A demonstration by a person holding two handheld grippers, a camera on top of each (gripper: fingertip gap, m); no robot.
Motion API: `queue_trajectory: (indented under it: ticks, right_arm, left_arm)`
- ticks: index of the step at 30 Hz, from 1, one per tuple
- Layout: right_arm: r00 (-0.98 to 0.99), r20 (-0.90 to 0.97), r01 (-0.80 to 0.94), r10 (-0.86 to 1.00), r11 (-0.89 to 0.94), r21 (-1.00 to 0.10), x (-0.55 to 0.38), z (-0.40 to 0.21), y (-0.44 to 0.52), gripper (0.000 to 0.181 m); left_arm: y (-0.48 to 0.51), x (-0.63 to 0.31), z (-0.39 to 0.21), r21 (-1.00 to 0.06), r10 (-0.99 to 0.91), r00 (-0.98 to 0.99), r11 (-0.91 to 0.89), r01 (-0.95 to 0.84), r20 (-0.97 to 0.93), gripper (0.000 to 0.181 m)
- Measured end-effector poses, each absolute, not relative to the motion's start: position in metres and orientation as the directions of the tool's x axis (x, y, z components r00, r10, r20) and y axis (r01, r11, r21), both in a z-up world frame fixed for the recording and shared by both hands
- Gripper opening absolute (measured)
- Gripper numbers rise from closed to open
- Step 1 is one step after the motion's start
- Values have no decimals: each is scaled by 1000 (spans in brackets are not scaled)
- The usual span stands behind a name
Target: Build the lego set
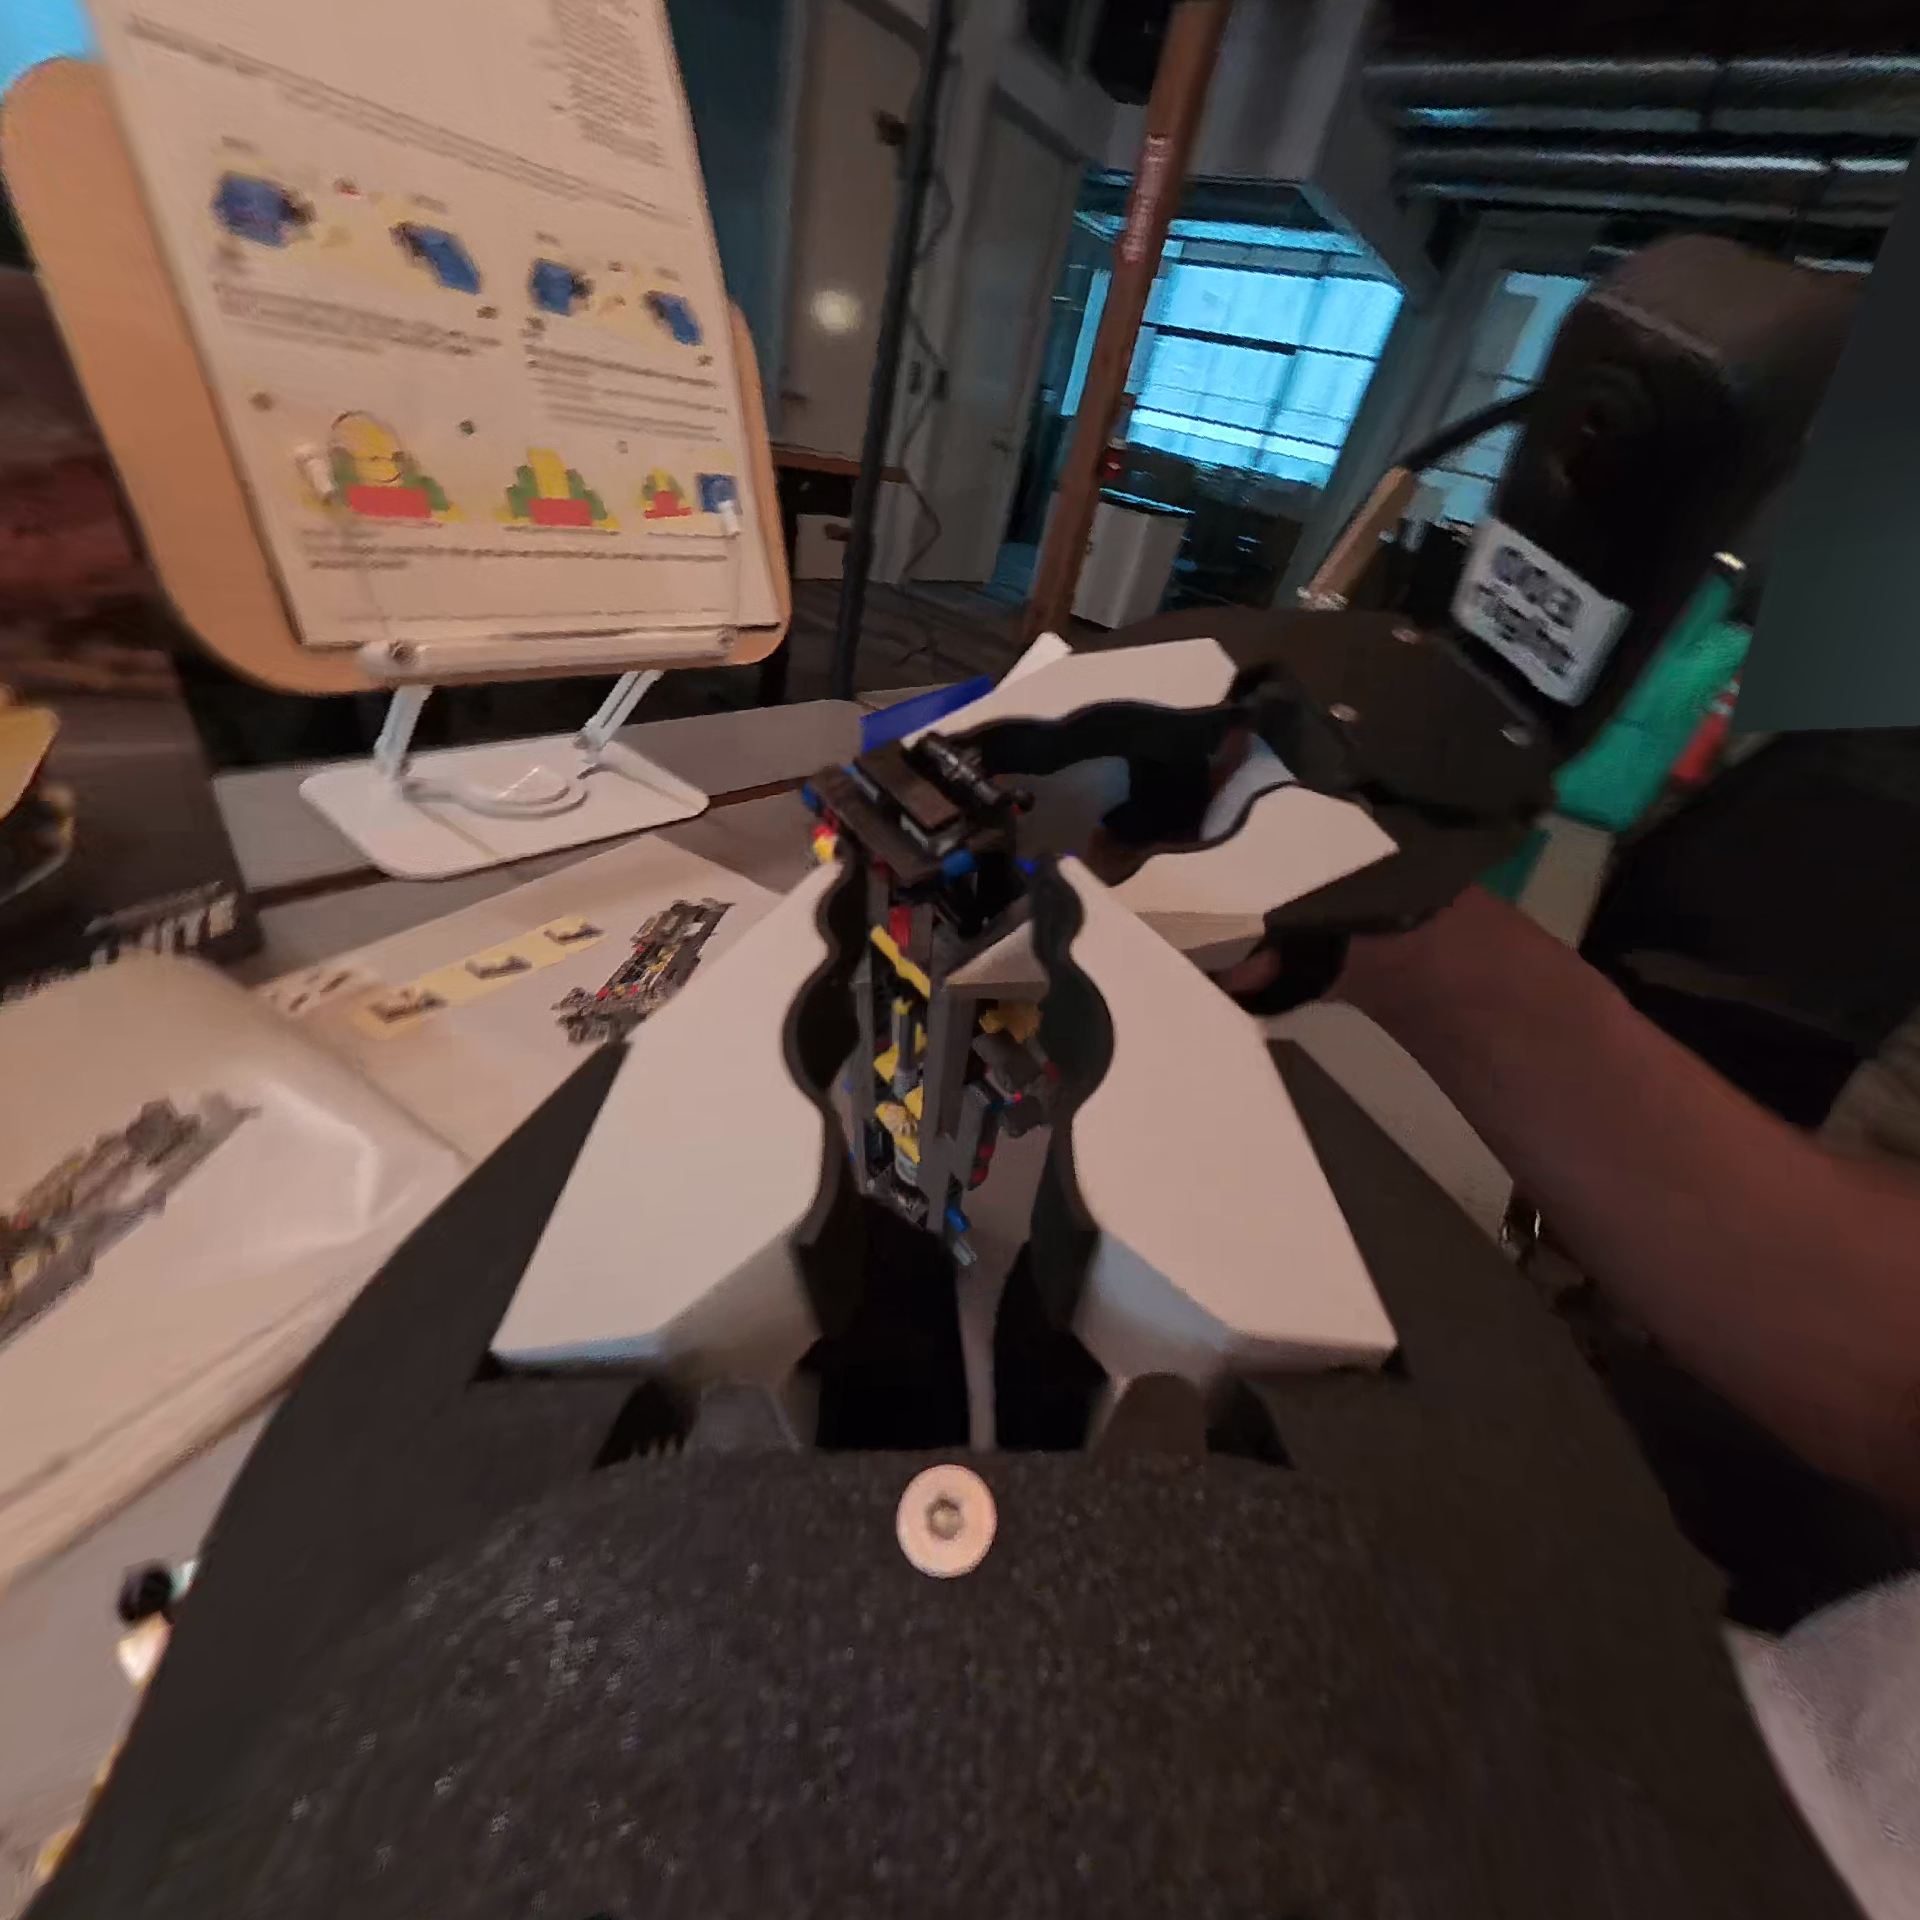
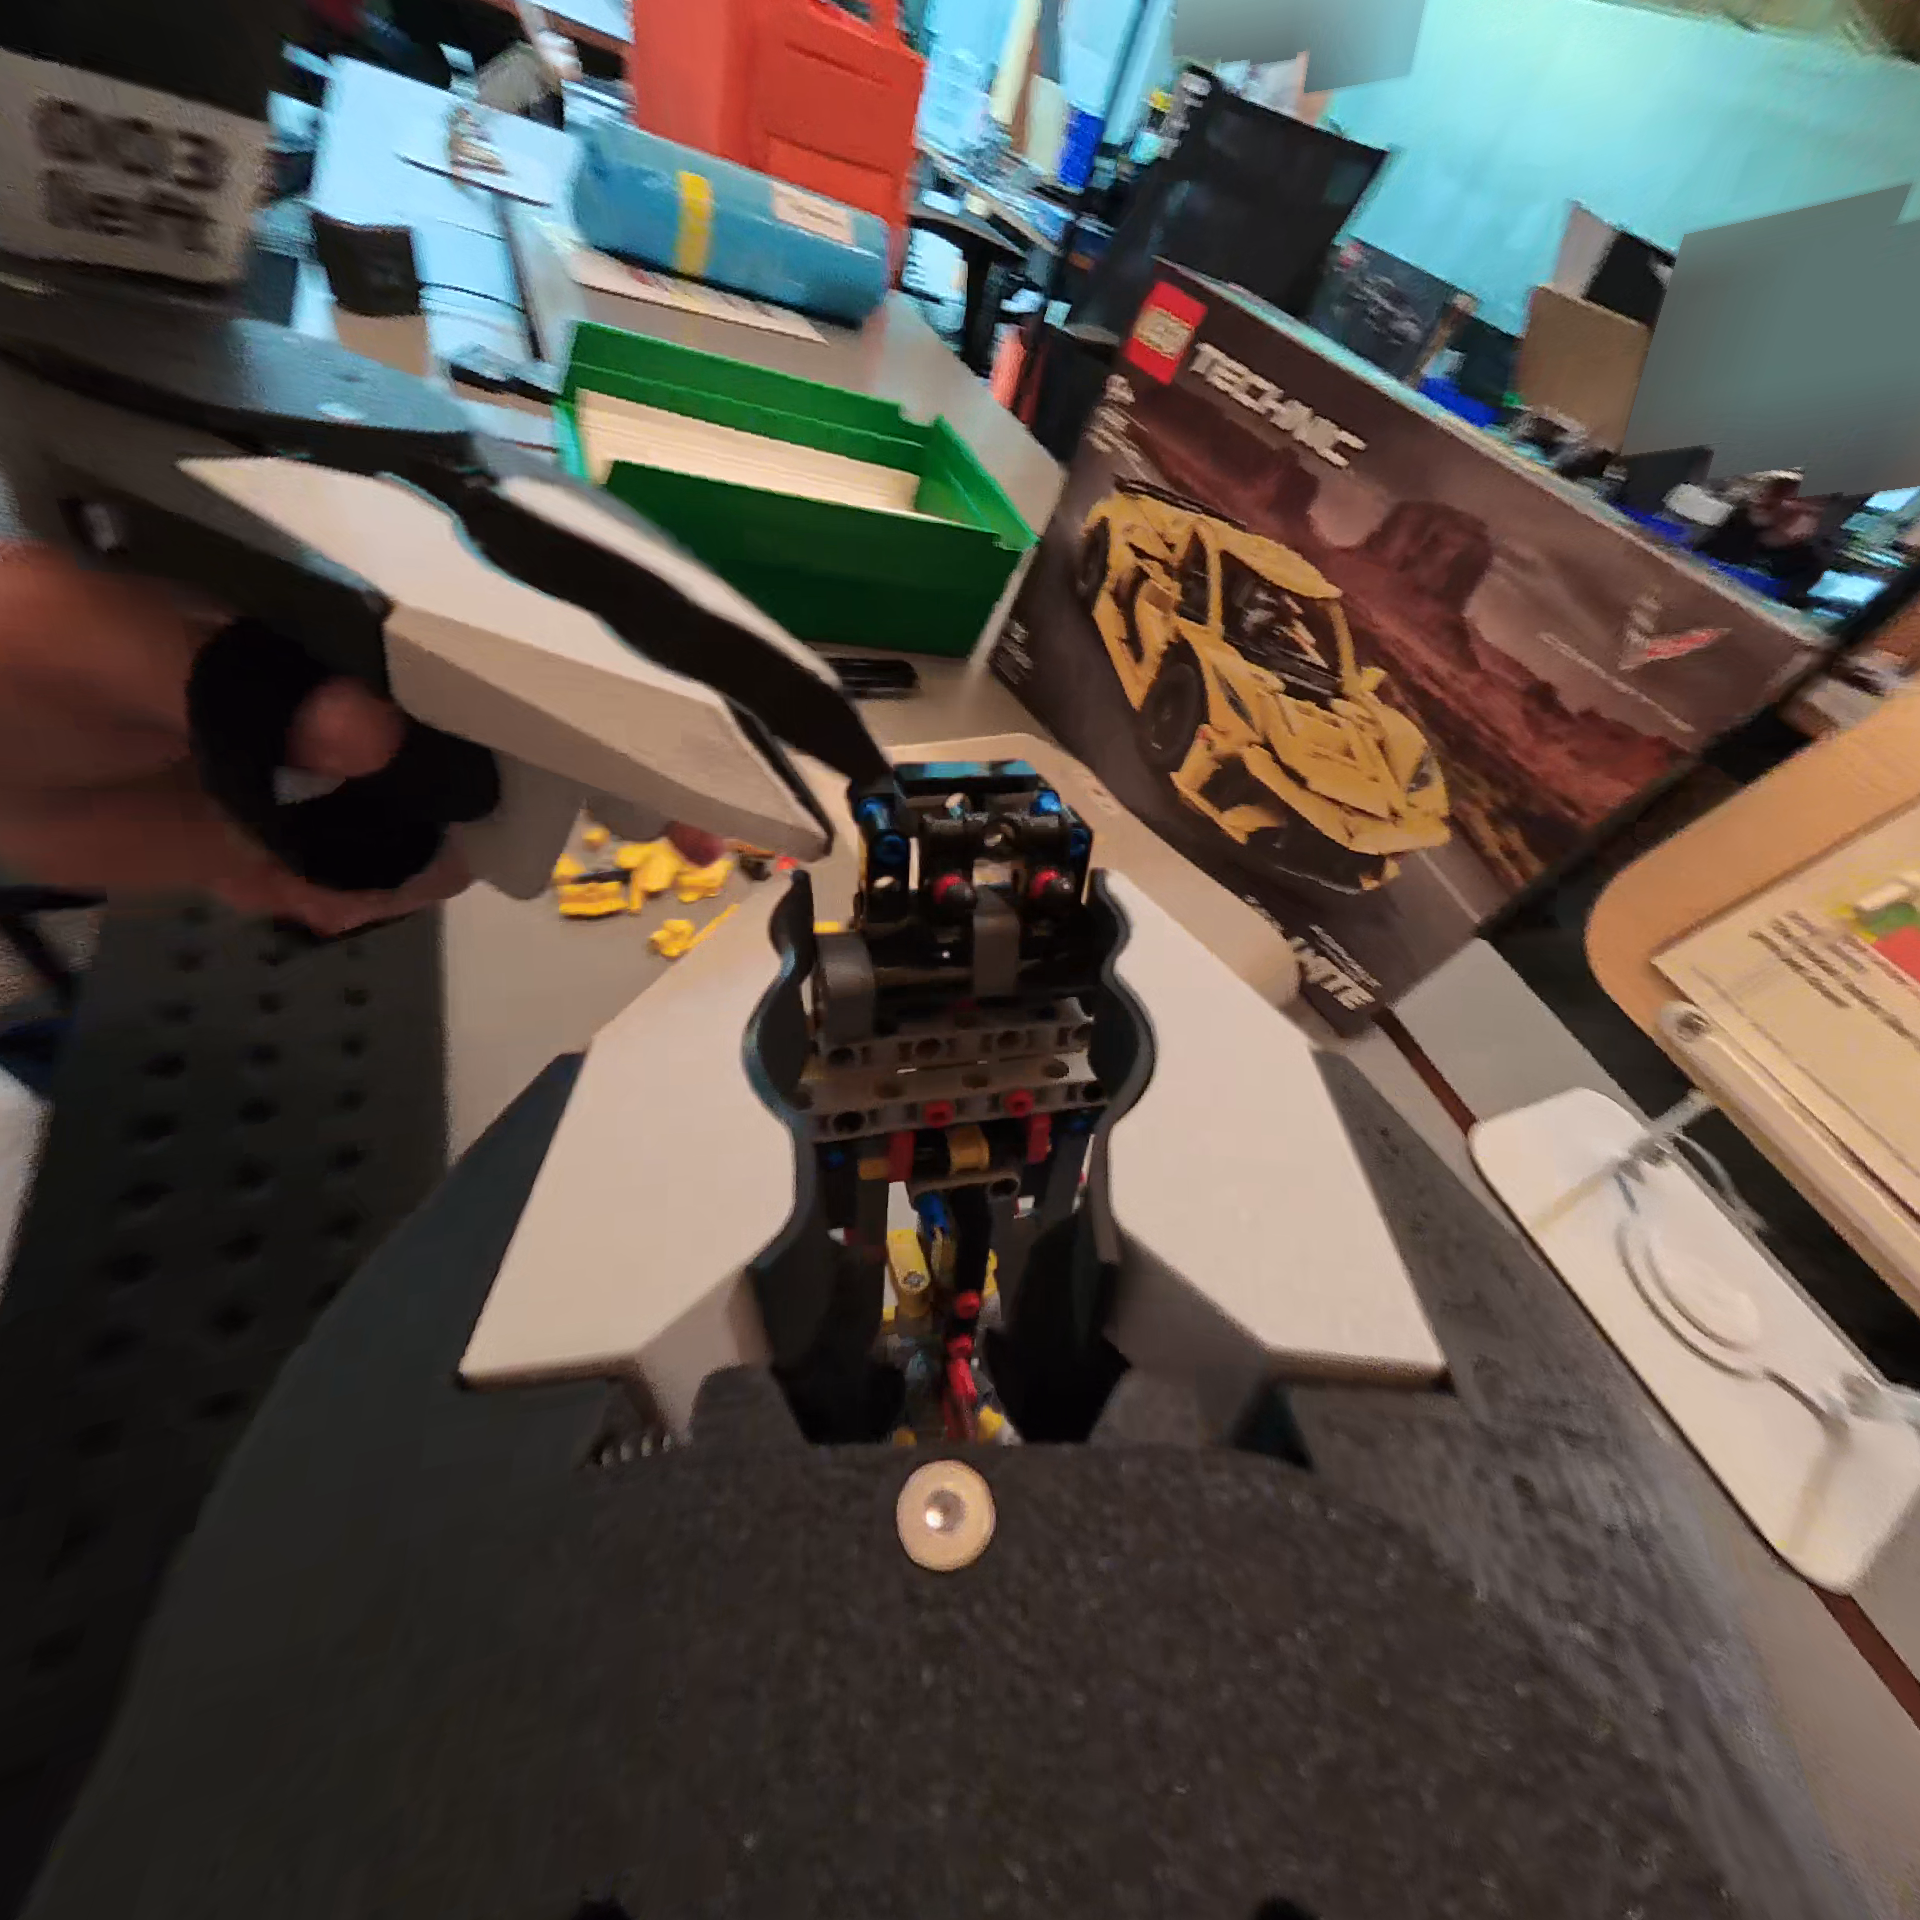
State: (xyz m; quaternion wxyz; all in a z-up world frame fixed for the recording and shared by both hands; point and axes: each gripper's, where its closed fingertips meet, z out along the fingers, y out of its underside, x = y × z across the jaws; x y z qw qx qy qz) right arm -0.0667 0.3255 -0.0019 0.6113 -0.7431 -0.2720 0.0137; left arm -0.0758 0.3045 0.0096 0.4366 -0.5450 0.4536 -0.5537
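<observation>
A half-built Lego Technic assembly [image 1: 914, 997] of black and grey beams with red, blue and yellow pins is held up in the air. In the left wrist view it sits edge-on between my left gripper's [image 1: 940, 883] fingers, which are shut on it. My right gripper [image 1: 966, 769] comes in from the right and pinches a black part at the assembly's far end. In the right wrist view the assembly [image 2: 956, 1049] fills the gap of my right gripper [image 2: 951, 894], shut on its beams. My left gripper [image 2: 857, 800] reaches its top left corner.
An instruction sheet on a stand [image 1: 436, 343] and an open manual [image 1: 208, 1143] lie to the left. The set's box [image 2: 1351, 644] stands behind, with a green bin [image 2: 831, 520] and loose yellow pieces [image 2: 634, 873] on the table. A person's forearm [image 1: 1610, 1143] is at the right. Both grippers' tips are close together, under 4 cm apart.
</observation>
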Motion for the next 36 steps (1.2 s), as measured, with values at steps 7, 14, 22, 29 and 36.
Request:
queue_trajectory:
  ticks: [7, 14, 22, 29, 36]
  right_arm:
    - [623, 226, 330, 749, 10, -944, -81, 1, 288, 51]
    - [537, 223, 357, 814, 20, -934, -86, -1, 276, 52]
    - [635, 273, 377, 723, 19, -926, -72, 6, 275, 45]
    - [782, 298, 371, 547, -25, -928, -48, 16, 271, 41]
    - [945, 221, 229, 242, -5, -973, -42, 23, 250, 40]
  left_arm:
    - [283, -81, -8, -962, -819, -538, 267, -51, -199, 58]
    - [272, -72, 3, -935, -752, -580, 352, 49, -313, 44]
    - [271, -67, 8, -947, -843, -436, 307, 94, -316, 19]
    - [279, -56, 9, -942, -900, -282, 332, 51, -333, 0]
    - [261, -49, 10, -939, -914, -214, 341, 53, -344, 0]
